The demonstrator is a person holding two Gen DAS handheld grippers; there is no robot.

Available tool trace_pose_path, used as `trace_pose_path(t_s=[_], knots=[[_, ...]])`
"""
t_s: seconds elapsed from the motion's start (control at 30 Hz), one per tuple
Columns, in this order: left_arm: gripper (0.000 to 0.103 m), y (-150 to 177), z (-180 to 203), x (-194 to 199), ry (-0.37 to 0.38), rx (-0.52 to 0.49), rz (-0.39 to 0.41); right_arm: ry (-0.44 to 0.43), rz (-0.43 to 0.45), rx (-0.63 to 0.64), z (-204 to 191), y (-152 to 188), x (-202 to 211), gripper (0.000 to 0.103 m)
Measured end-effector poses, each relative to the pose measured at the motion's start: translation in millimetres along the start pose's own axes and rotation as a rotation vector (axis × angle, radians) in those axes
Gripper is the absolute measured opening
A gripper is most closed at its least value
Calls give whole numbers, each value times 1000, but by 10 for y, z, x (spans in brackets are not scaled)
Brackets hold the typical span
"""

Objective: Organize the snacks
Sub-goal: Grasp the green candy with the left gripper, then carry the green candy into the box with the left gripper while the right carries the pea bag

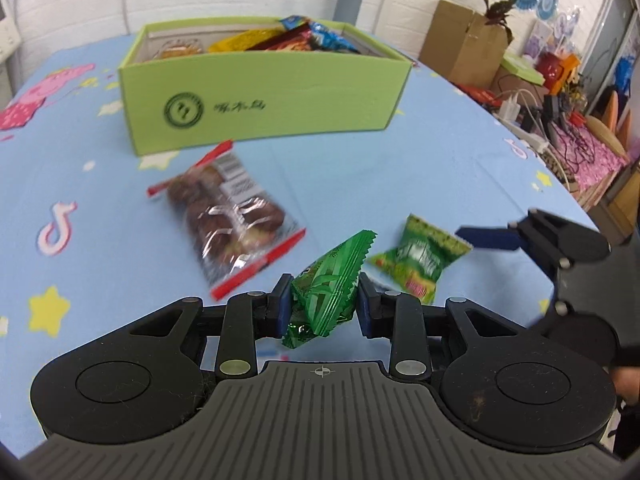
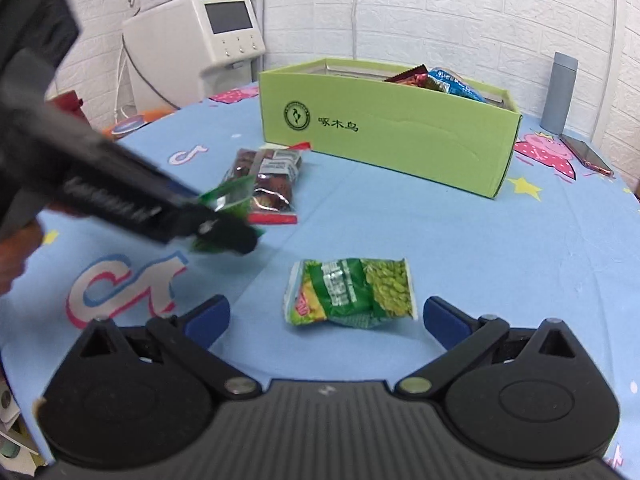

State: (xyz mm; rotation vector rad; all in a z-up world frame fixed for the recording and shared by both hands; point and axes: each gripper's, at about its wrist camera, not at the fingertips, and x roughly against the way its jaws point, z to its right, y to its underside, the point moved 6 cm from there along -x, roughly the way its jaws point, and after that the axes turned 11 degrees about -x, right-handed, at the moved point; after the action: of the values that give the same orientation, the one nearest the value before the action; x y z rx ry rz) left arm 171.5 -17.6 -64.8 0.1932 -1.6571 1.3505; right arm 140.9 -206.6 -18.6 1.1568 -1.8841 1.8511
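My left gripper [image 1: 323, 303] is shut on a dark green striped snack packet [image 1: 328, 280], lifted off the blue tablecloth; the right wrist view shows it blurred [image 2: 224, 216] at the left. A light green pea snack bag [image 2: 352, 294] lies flat just ahead of my right gripper [image 2: 326, 320], which is open with its blue pads on either side of the bag and not touching it. The same bag [image 1: 420, 256] shows in the left wrist view, with the right gripper's finger [image 1: 488, 237] beside it. A clear packet of brown cakes with red edges [image 1: 232, 216] lies before the green box [image 1: 264, 96].
The green box [image 2: 400, 140] holds several bright wrappers. A grey cylinder [image 2: 560, 92] and a phone [image 2: 586, 156] sit at the table's far right. A white machine [image 2: 200, 40] stands behind the table. Cardboard boxes [image 1: 460, 40] and cables crowd the side beyond the table edge.
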Motion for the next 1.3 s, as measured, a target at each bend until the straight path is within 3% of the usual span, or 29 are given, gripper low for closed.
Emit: trace_pose_path(t_s=[0.1,0.17,0.4,0.53,0.63,0.77,0.87,0.9,0.93,0.97,1.03,1.3], knots=[[14,70,-57,-32,-20,20,-17,-9,-34,-32,20,-2,-142,102],[15,105,-82,-74,-20,25,-23,-1,-11,9,-4,11,-166,102],[33,112,-38,-99,-25,-8,4,-6,-10,6,-10,6,-164,102],[33,113,-39,-92,-28,-11,5,-22,-70,-1,2,-62,-159,102],[36,130,-67,-49,-29,1,9,-63,-22,-20,14,-123,-45,102],[43,134,-84,-46,-48,-1,17,-56,-39,-18,37,-115,-69,102],[41,143,-63,-84,-65,-17,17,-61,-52,-31,51,-93,-132,100],[35,144,-54,-87,-75,-26,17,-60,-55,-29,51,-82,-145,98],[27,147,-45,-85,-81,-36,19,-51,-47,-22,50,-71,-141,90],[10,151,-40,-80,-87,-45,17,-33,-32,-1,52,-63,-112,75],[9,160,-59,-57,-73,-24,15,-63,-32,-49,102,-77,-30,60],[8,43,-179,127,34,86,45,-75,5,-83,168,-157,189,59]])
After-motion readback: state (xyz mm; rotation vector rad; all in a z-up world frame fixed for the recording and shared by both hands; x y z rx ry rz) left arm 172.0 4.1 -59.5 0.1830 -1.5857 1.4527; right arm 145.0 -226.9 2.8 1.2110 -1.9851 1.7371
